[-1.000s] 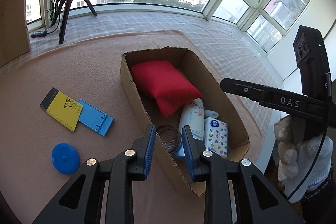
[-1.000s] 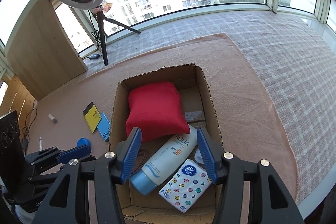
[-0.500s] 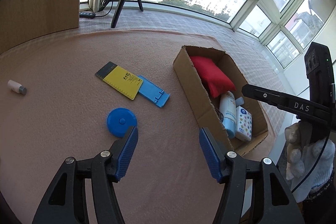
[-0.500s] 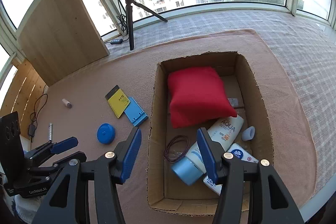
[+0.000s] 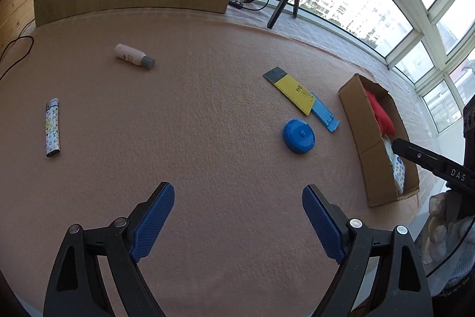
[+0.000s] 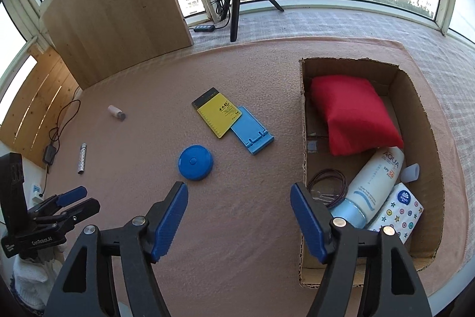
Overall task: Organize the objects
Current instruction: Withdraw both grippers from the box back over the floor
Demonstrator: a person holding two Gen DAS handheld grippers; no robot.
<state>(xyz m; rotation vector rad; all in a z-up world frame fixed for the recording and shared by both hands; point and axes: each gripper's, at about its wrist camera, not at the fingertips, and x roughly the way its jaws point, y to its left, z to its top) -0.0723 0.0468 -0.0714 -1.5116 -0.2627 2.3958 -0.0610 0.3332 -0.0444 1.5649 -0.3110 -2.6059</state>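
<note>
The cardboard box (image 6: 421, 115) sits at 3 o'clock in the right wrist view, holding a red cushion (image 6: 354, 113) at its far end, then a sunscreen bottle (image 6: 375, 183), a tissue pack (image 6: 397, 213), a coil of hair ties (image 6: 328, 181) and a small cap (image 6: 411, 173). The bottle lies slanted, its blue cap toward 7 o'clock. On the pink mat (image 6: 237, 228), at 11 o'clock, lie a yellow notepad (image 6: 218, 112), a blue stand (image 6: 252, 134) and a blue disc (image 6: 195, 162). The left gripper (image 5: 237, 208) and the right gripper (image 6: 239, 205) both gape wide, holding nothing.

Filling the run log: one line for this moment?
left gripper: open, empty | right gripper: open, empty | round blue disc: on mat | cardboard box: part-filled
</note>
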